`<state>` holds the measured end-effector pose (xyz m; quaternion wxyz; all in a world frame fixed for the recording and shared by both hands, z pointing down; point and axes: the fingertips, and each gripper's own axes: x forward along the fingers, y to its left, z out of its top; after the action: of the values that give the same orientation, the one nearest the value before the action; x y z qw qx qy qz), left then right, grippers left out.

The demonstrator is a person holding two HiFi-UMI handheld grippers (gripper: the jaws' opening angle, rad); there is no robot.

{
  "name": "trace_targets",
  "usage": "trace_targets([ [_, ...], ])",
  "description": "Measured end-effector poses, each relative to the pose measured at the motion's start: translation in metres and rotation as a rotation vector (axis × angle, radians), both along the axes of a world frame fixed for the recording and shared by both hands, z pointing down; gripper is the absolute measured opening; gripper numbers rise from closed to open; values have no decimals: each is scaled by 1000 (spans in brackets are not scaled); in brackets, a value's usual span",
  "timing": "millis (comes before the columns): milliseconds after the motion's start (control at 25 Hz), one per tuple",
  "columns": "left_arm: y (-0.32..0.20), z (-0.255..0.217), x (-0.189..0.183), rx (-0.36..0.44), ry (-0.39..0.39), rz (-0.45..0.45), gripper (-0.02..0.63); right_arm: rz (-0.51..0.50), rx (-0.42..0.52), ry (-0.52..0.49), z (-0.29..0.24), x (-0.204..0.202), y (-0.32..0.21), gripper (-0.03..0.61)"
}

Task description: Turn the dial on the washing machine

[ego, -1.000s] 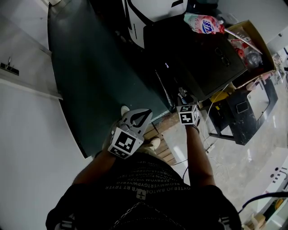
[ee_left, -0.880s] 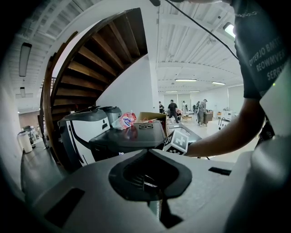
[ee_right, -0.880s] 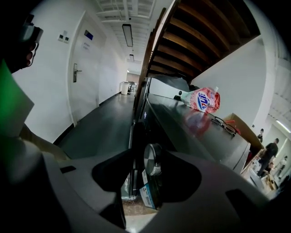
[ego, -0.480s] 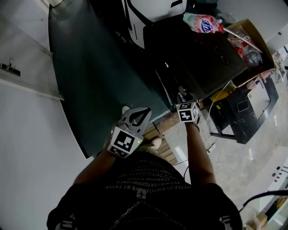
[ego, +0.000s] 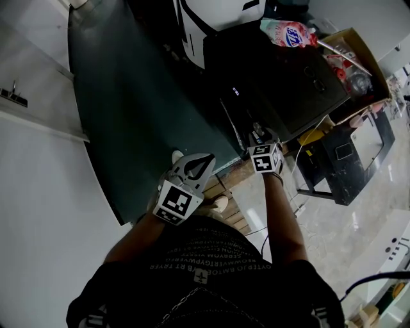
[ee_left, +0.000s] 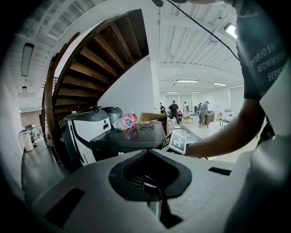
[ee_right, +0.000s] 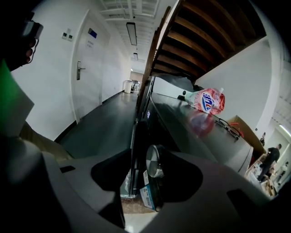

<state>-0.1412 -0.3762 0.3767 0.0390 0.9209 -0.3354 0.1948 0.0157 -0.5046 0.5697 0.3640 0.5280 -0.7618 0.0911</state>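
Dial (ee_right: pixel 154 161), a brushed silver knob, sits at the near end of the dark front panel of the washing machine (ee_right: pixel 191 132). We see it right between the parted jaws of the right hand-held gripper (ego: pixel 259 136), and no pad presses on it. Those jaws have just been opening and now stand wide. Just below the dial a pale label (ee_right: pixel 148 195) is stuck to the panel, and further along the front a small display (ee_right: pixel 147 113) glows blue.

On the machine's flat black top lie a pink detergent pouch (ee_right: pixel 207 101) and a pair of glasses (ee_right: pixel 228 127). A cardboard box (ego: pixel 359 70) stands just beside the machine, and a white appliance (ego: pixel 211 16) stands next to it on another side. The floor (ego: pixel 128 109) in front is dark and glossy, a wooden staircase (ee_right: pixel 204 41) climbs overhead, and a white door (ee_right: pixel 86 77) is set in the wall across the passage.

The left hand-held gripper (ego: pixel 206 161) is held back near the person's body, well apart from the machine, with its jaws together on nothing.

Against a second ago we find little changed — the right one has crept slightly nearer the panel, and the left has kept its place.

The dial is a squat round disc, broader across its face than it is deep. Its axis juts out of the panel, and the face is turned toward the left of the right gripper view. We cannot tell where any pointer mark stands.
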Motion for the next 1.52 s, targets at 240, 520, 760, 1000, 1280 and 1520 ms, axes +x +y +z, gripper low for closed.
trace_targets([
  [240, 3, 0, -2, 3, -4, -6, 3, 34, -35, -4, 6, 6, 8, 206],
  [520, 4, -2, 0, 11, -9, -2, 3, 38, -38, -32, 10, 8, 14, 209],
  [760, 2, -10, 3, 27, 1, -9, 3, -2, 56, -109, -39, -3, 33, 88],
  [1000, -7, -22, -1, 54, 26, -42, 3, -113, 179, -163, -107, -19, 72, -3],
  [1280, -9, -37, 1, 89, 50, -59, 3, -142, 272, -197, -173, -22, 105, -3],
  [1520, 1, -43, 12, 101, 58, -42, 3, -153, 265, -205, -178, -20, 122, -3],
])
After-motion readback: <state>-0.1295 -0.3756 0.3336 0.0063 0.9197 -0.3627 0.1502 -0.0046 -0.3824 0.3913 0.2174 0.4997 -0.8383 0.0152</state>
